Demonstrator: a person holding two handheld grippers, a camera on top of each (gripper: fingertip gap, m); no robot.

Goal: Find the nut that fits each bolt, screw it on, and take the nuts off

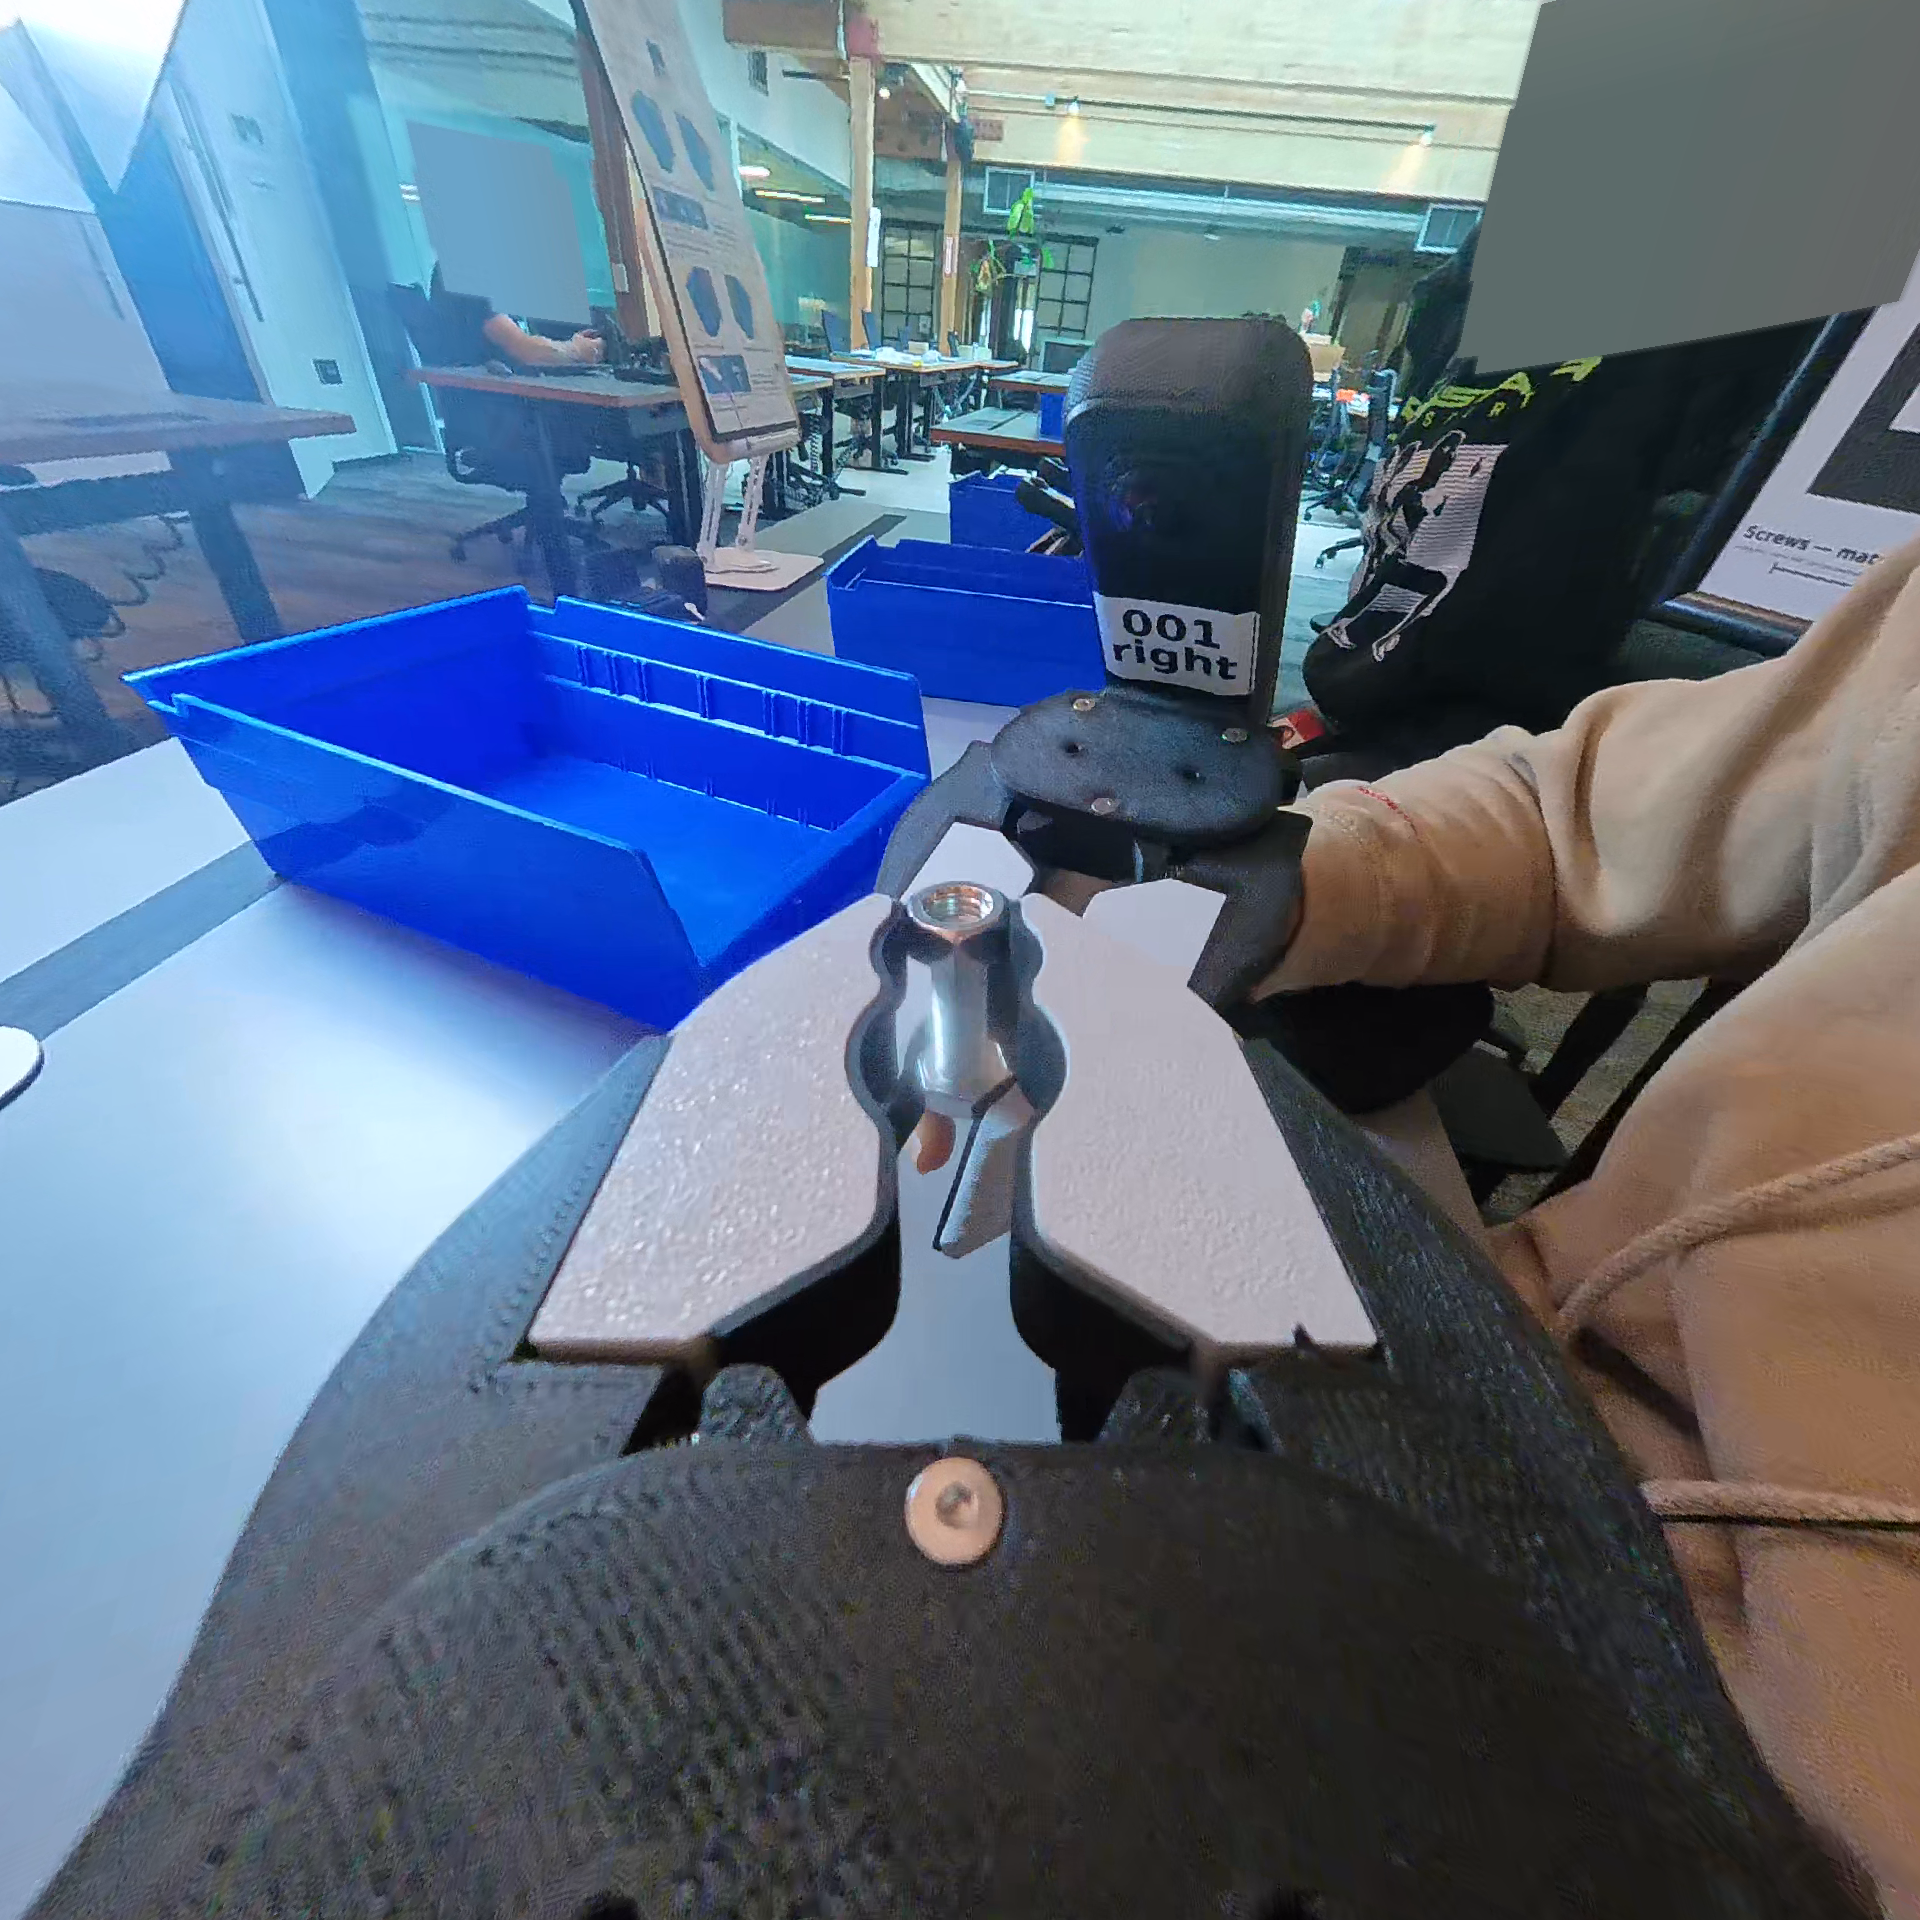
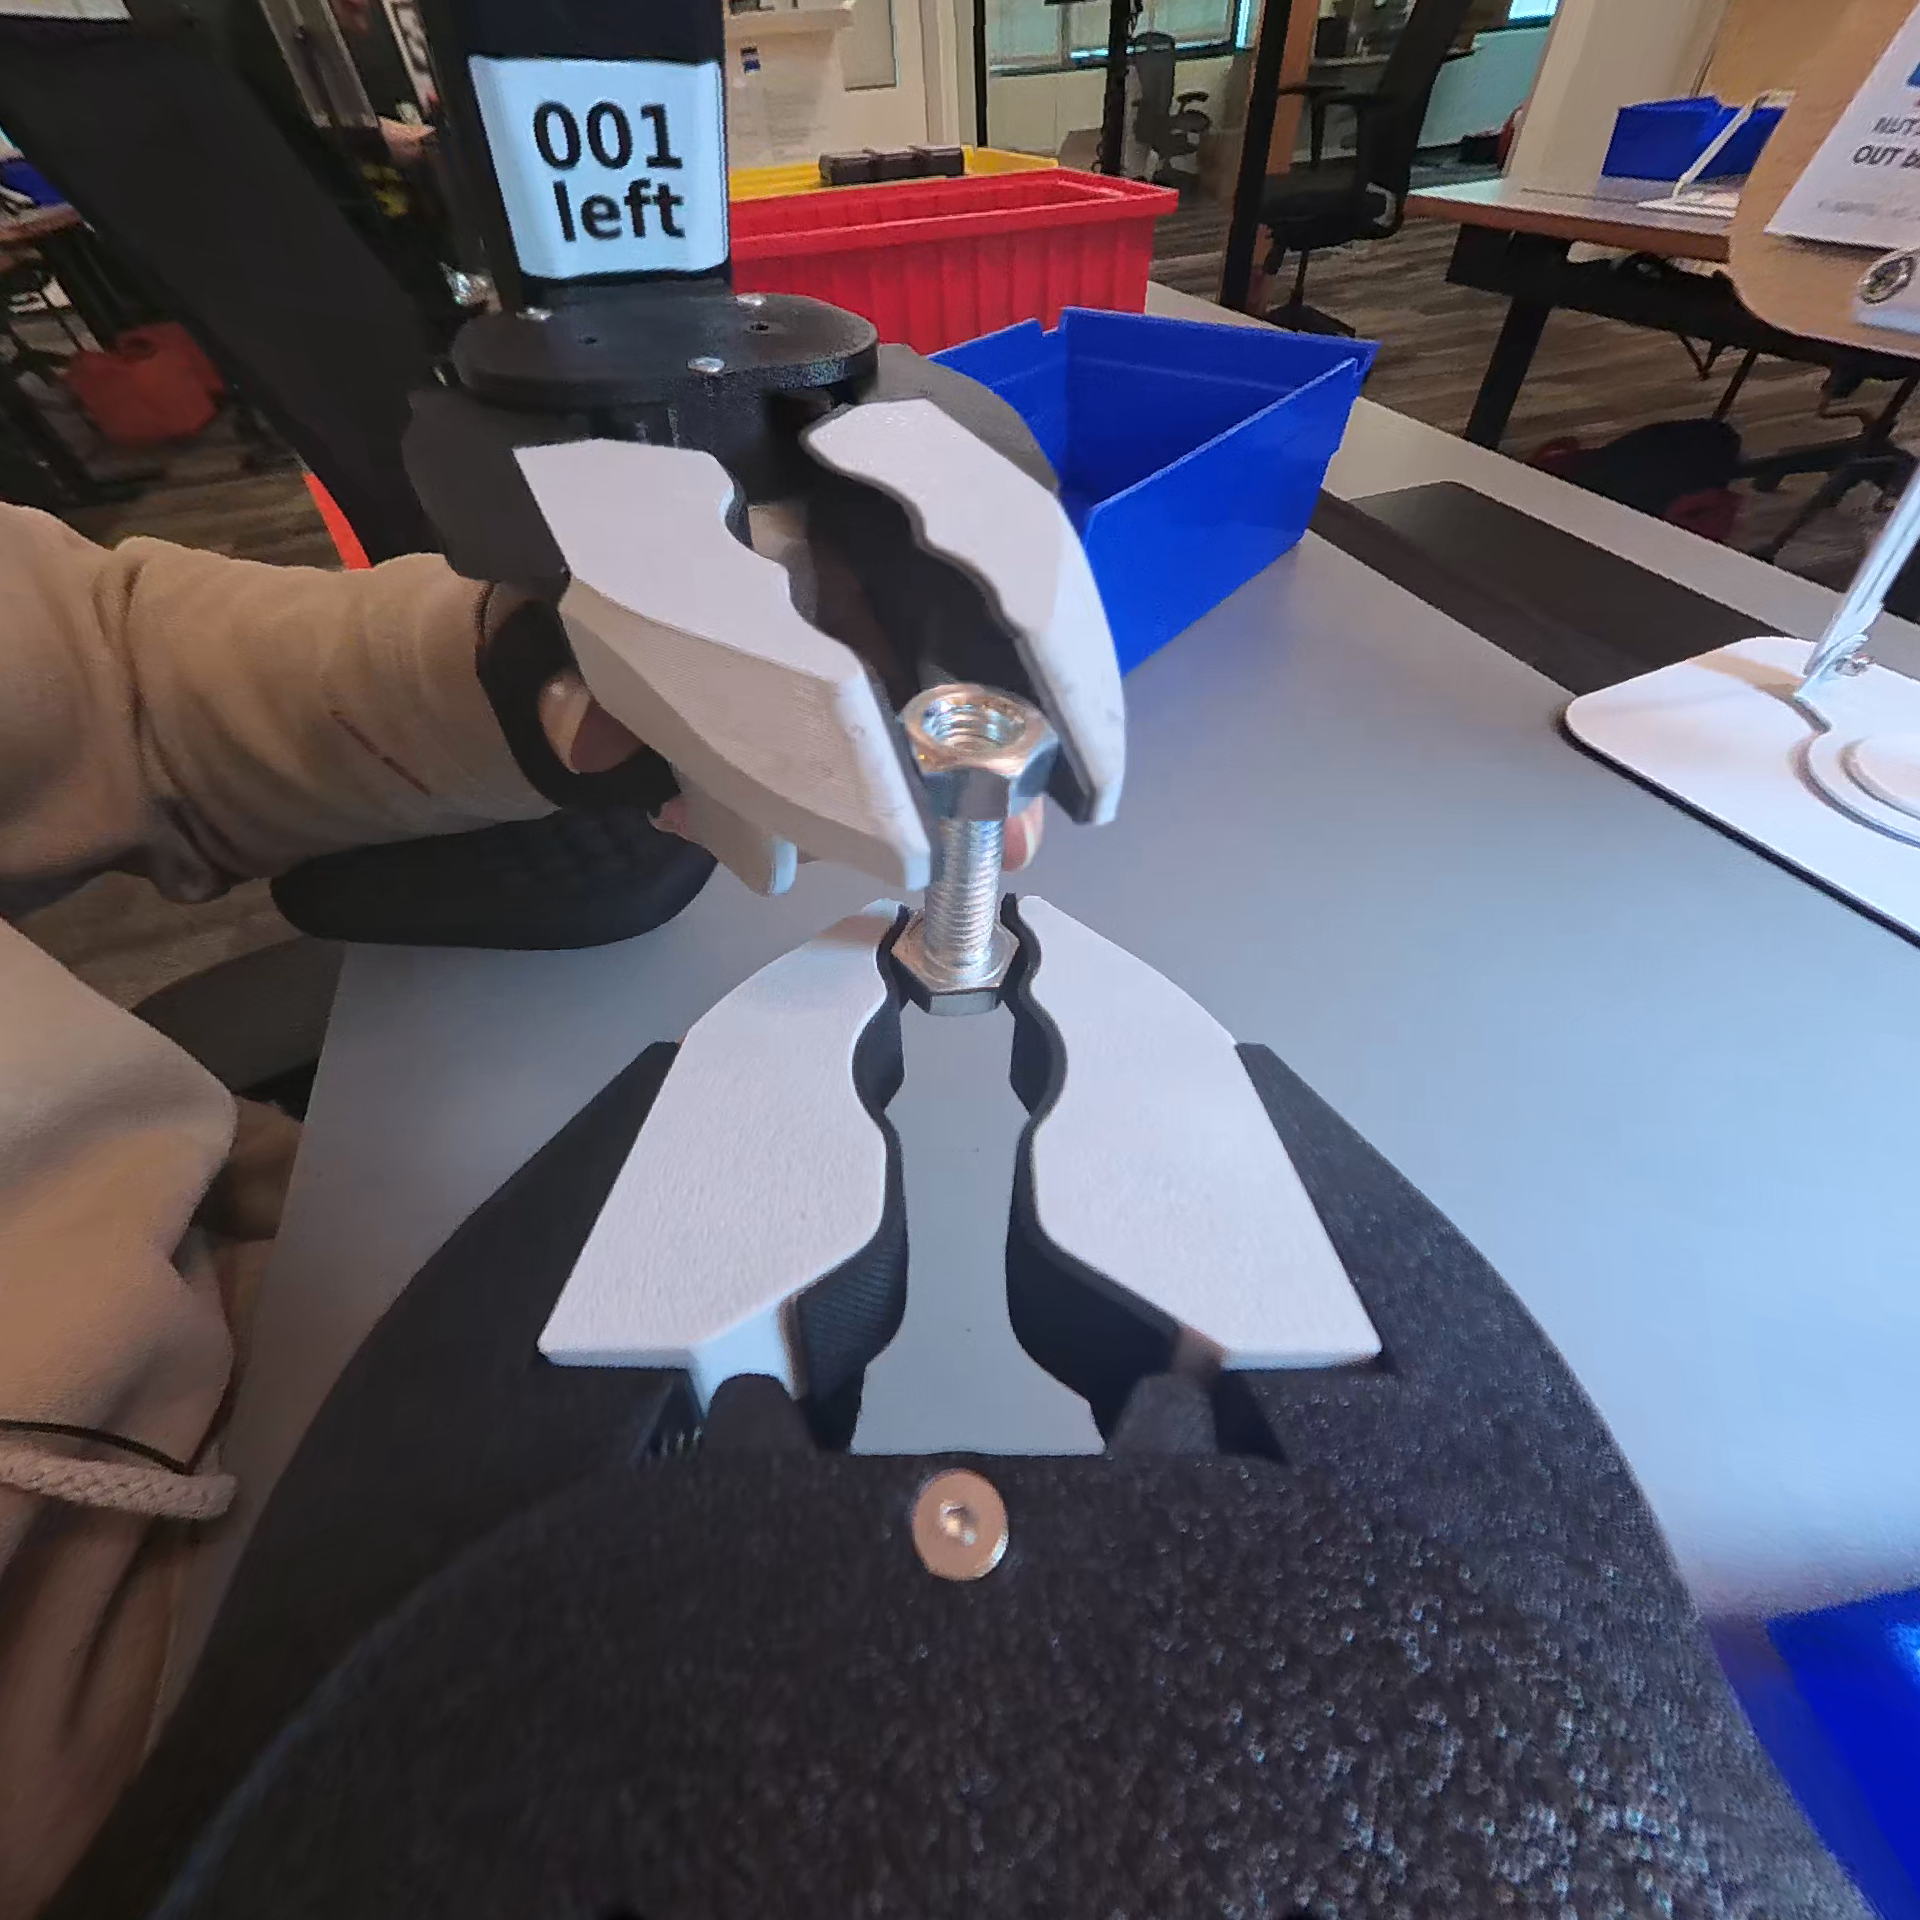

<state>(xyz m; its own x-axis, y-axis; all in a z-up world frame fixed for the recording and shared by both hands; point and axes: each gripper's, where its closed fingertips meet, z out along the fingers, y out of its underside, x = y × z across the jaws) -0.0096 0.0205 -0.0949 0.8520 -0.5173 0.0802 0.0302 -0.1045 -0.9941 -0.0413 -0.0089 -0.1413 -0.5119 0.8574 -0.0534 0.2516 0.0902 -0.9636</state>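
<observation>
- In the right wrist view, the right claw (image 2: 951, 971) is seen clamped on the hexagonal head of the bolt (image 2: 956, 914), at the very tips of its fingers.
- The threaded shank runs toward 12 o'clock into the nut (image 2: 977, 743), which is clamped in the left claw (image 2: 982, 769); bolt and nut are held above the grey worktop (image 2: 1403, 935), clear of it.
- In the left wrist view, the nut (image 1: 951, 914) and bolt are gripped at the tips of the left claw (image 1: 951, 956), with the right claw (image 1: 1049, 883) close behind at 12 o'clock.
- A tan sleeve (image 1: 1558, 831) fills the side at 3 o'clock.
- A blue bin (image 1: 540, 790), open-topped, stands at 10 o'clock near the claws, hemming that side.
- A white stand base (image 2: 1745, 748) lies at 2 o'clock in the right view, well apart.
- Bare worktop is left at 9 o'clock in the left view.
- A red bin (image 2: 935, 249) sits far off at 12 o'clock.
</observation>
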